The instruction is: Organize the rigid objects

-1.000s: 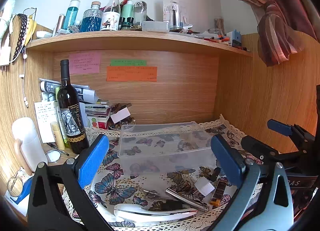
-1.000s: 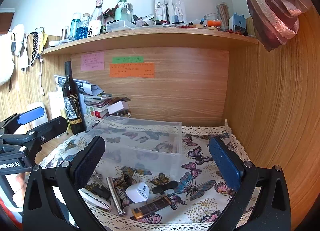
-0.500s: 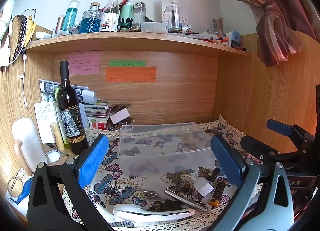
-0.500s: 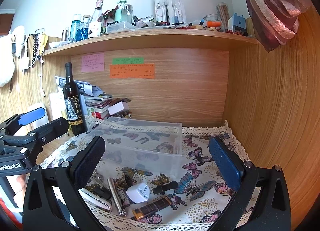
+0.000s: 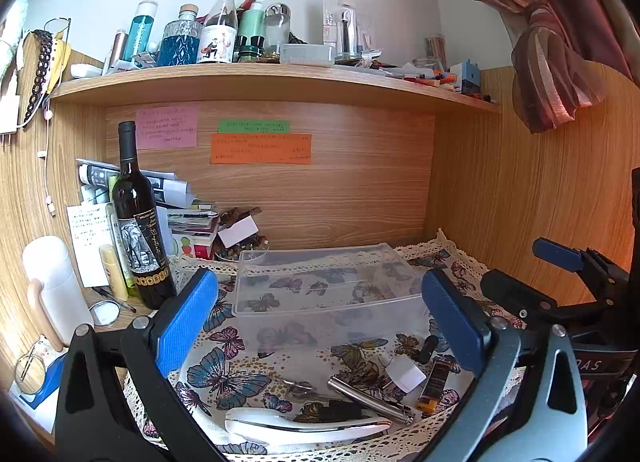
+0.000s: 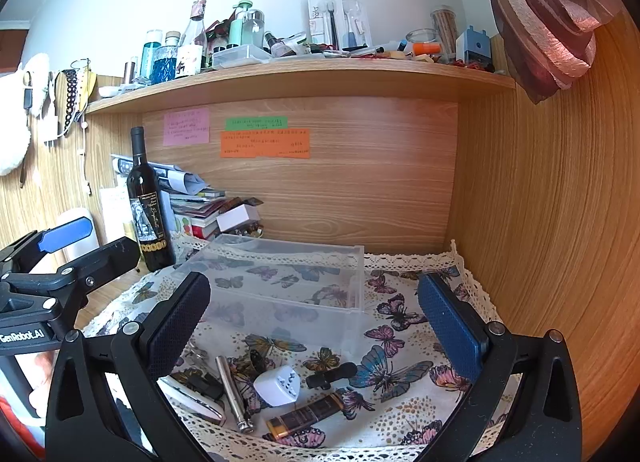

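Through the left wrist view, you are holding the left hand-held gripper spread wide and gripping nothing, hovering above the clear plastic tray, which is sitting on the butterfly cloth covering the table. In front of the tray, nearer to you, the loose things are lying in a cluster: a white handled tool, a metal tube, a white travel adapter and an amber lighter. Through the right wrist view, you are keeping the right hand-held gripper equally spread and carrying nothing, poised over the same pile, with the adapter, a small black clip and the lighter lying just in front of the tray, which looks bare. You seem to be at the very start, choosing a first piece. The next move is calling for you to lower one gripper over a single item, probably the adapter, and close squarely on it before lifting it toward the tray.
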Motion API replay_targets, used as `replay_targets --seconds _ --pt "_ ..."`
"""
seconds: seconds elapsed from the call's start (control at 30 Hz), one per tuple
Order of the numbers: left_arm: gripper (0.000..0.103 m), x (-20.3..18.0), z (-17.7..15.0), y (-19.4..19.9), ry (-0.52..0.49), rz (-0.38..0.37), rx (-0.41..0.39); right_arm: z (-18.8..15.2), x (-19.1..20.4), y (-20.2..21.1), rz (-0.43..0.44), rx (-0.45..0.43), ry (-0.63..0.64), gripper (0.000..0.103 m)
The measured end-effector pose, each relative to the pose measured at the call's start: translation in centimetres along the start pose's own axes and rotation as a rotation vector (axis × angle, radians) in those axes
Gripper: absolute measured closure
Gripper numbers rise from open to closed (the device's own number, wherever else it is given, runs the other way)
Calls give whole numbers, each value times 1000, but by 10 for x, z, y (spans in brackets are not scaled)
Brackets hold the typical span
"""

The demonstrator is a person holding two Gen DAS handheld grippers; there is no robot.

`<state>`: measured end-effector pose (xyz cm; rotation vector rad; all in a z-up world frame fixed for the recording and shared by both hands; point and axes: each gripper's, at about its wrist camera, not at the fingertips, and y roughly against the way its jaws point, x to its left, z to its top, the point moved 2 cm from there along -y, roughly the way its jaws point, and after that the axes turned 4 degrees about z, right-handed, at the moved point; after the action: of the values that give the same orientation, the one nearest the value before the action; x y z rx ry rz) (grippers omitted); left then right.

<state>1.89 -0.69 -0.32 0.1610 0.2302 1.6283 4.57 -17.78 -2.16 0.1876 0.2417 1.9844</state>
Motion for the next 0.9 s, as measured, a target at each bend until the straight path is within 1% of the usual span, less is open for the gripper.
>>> replay_targets --seconds 0.9 --pt "0 -1 -2 -3 7 -5 7 0 0 1 3 1 -2 0"
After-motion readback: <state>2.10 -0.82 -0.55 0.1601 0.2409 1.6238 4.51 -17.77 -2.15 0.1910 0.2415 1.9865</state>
